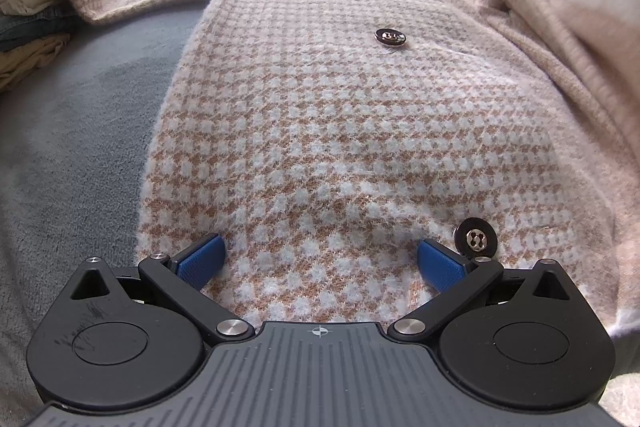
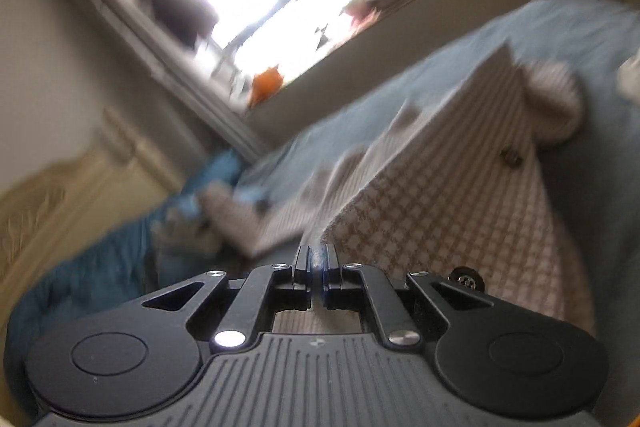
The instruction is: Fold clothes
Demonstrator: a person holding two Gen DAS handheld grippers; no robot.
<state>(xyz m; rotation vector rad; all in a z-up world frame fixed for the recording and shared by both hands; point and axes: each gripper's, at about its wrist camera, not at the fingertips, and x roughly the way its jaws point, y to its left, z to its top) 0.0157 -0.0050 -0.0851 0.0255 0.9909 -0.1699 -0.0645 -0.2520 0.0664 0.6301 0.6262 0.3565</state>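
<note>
Cardigan (image 1: 320, 127) on blanket (image 1: 80, 131) — left tool (image 1: 320, 261) spread wide over it, right tool (image 2: 316, 263) pinching its raised edge.

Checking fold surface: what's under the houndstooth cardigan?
The houndstooth cardigan lies on a blue-grey blanket, visible along its left side. What sits beneath the cardigan's middle is covered by the knit.

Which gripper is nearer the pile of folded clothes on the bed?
Left. The left gripper rests open on the checked cardigan, the pile to its left; the right gripper, clamping the cardigan's edge, is farther.
</note>
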